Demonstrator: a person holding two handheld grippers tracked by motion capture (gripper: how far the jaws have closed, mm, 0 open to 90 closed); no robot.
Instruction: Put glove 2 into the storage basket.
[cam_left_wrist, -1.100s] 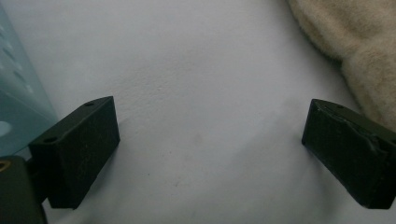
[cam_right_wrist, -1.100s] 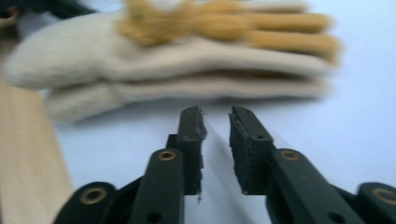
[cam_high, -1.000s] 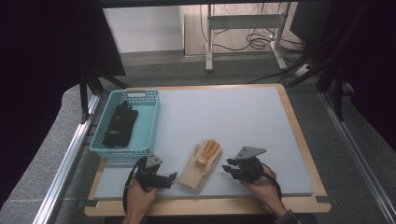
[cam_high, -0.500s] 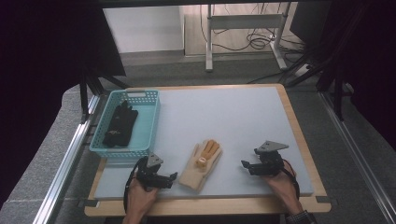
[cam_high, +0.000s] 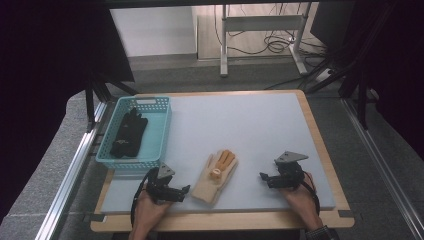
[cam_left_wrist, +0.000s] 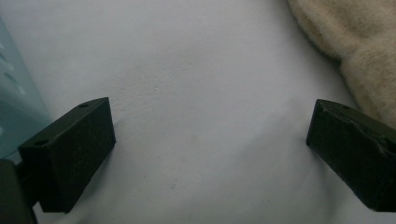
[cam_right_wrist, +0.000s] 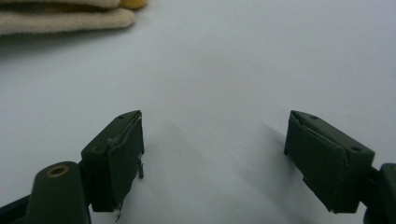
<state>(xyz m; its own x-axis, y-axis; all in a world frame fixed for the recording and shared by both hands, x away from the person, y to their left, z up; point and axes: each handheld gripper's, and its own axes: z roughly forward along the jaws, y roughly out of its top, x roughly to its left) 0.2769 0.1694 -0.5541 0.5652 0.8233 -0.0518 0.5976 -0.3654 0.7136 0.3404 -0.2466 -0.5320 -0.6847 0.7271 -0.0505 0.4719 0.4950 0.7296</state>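
A beige glove (cam_high: 216, 174) with orange fingers lies flat on the grey mat (cam_high: 250, 125) near the front edge. My left gripper (cam_high: 184, 190) rests on the mat just left of the glove's cuff, open, with bare mat between its jaws. In the left gripper view (cam_left_wrist: 208, 112) the glove's fuzzy edge (cam_left_wrist: 345, 42) lies to the upper right. My right gripper (cam_high: 263, 176) sits on the mat to the right of the glove and points toward it. Its jaws have just been opening and stand wide, with nothing between them (cam_right_wrist: 212, 119). The glove's fingers (cam_right_wrist: 60, 16) show at that view's top left.
A teal basket (cam_high: 160, 135) holding black gloves (cam_high: 128, 132) stands at the mat's left side, close behind my left gripper; its wall (cam_left_wrist: 14, 116) shows at the left gripper view's edge. A wooden board rim (cam_high: 320, 135) frames the mat.
My right gripper has moved to the right, away from the glove, and its jaws have opened. The left gripper and the glove have stayed put.
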